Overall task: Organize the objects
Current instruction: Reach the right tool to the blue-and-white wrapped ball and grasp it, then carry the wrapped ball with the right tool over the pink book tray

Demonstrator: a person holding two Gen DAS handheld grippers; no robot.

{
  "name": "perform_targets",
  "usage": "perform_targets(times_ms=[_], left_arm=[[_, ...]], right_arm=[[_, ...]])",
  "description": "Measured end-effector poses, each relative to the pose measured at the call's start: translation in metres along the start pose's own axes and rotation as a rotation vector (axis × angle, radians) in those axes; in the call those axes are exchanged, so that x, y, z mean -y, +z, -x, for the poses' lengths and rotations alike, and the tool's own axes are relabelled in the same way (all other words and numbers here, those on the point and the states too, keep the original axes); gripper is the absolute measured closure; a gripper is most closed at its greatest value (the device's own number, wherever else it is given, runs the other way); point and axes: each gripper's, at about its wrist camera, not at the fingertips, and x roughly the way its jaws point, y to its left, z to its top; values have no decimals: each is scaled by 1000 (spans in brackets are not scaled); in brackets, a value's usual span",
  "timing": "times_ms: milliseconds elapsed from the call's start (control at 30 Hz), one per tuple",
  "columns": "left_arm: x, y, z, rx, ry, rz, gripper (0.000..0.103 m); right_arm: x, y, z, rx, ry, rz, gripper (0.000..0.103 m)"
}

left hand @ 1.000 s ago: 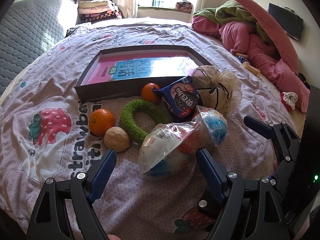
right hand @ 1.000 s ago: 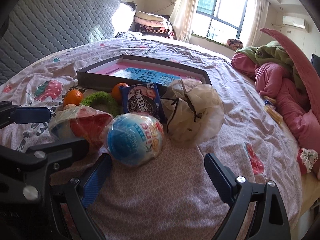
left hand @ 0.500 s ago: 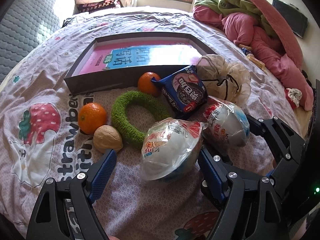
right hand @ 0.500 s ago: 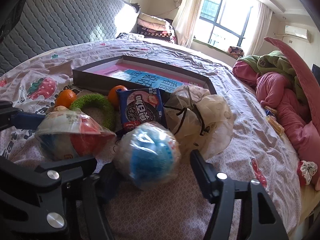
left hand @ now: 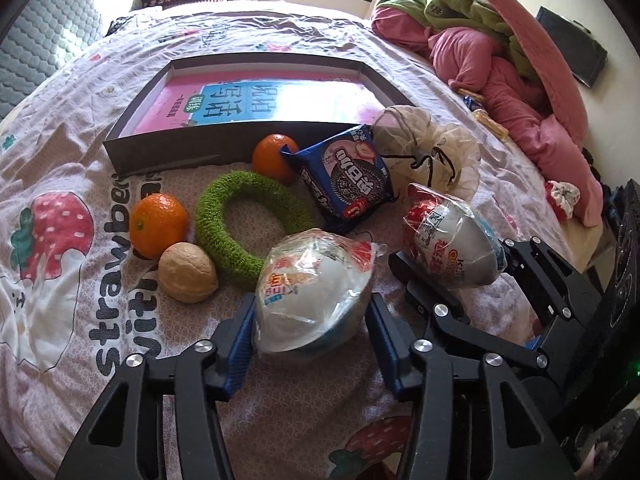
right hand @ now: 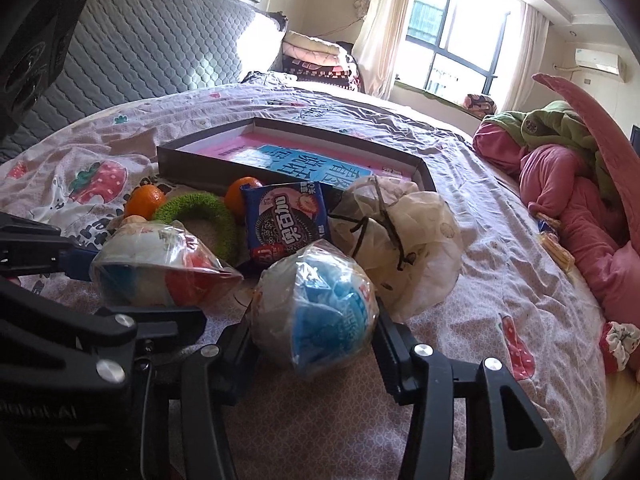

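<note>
Two wrapped toy eggs lie on the bed. My left gripper (left hand: 312, 328) is shut on the near egg (left hand: 316, 292), its blue pads against both sides. My right gripper (right hand: 312, 340) is shut on the blue and white egg (right hand: 320, 312); that gripper also shows in the left wrist view (left hand: 452, 264), holding that egg (left hand: 452, 248). Behind them lie a blue cookie pack (left hand: 344, 176), a green ring (left hand: 248, 224), two oranges (left hand: 158, 224) (left hand: 274, 156), a walnut (left hand: 188, 272) and a sheer pouch (left hand: 432, 152). A dark shallow box (left hand: 180, 152) holds a pink book (left hand: 264, 100).
Pink and green bedding (left hand: 520, 64) is piled at the right. A grey quilted headboard (right hand: 140, 56) stands at the back left. A small scrunchie (left hand: 564, 196) lies near the bed's right edge. The bedsheet (left hand: 80, 320) has strawberry prints.
Both grippers moved forward and closed: the left one onto the near egg, the right one onto the blue and white egg, which turned in the grip.
</note>
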Motion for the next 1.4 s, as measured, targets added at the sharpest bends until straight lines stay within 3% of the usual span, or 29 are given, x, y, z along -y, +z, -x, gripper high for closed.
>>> perform_targets(times_ms=[233,533,867,1400], left_arm=[[-5,2,4,7,-23,17,50],[-7,7,33,127,42,-17,52],[-24,8,38,136,11,34,53],[-25,18,58,234,78,16,53]], right_arm=[[9,1,5,12,3,-37,52],[8,7,18,54,22,-48,52],[1,16,27,92,43,-61,52],[4,37,40,152,55,-93,52]])
